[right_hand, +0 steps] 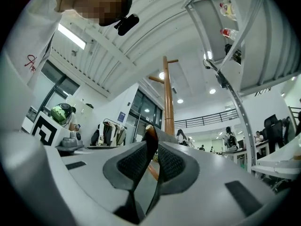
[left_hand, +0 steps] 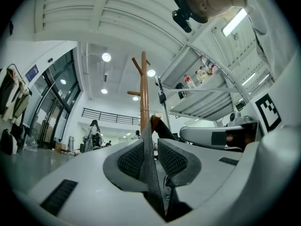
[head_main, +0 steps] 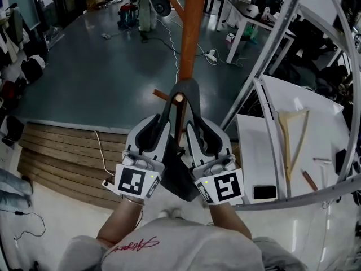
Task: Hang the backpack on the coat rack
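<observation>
Seen from above, a person's forearms reach forward, each holding a white gripper with a black-and-white marker cube at its back. The left gripper [head_main: 155, 123] and right gripper [head_main: 202, 130] sit side by side, close together and angled slightly upward. Each has one side of the backpack's dark strap [head_main: 192, 89] running between its jaws. In both gripper views the jaws stand only slightly apart: the strap lies against one ribbed pad, and a thin sliver of gap shows beside the other. The backpack [head_main: 177, 176] itself is a dark mass hanging below and between the two grippers. Just beyond the jaws the strap arches as a loop over the round end of a wooden peg [head_main: 179, 97]. The peg juts from the orange-brown pole of the coat rack [head_main: 192, 21], which rises straight ahead. To the right is a white table [head_main: 254, 151] behind slanted metal bars. Wooden decking [head_main: 67, 151] lies below, with a glossy grey floor [head_main: 101, 78] stretching beyond it.
</observation>
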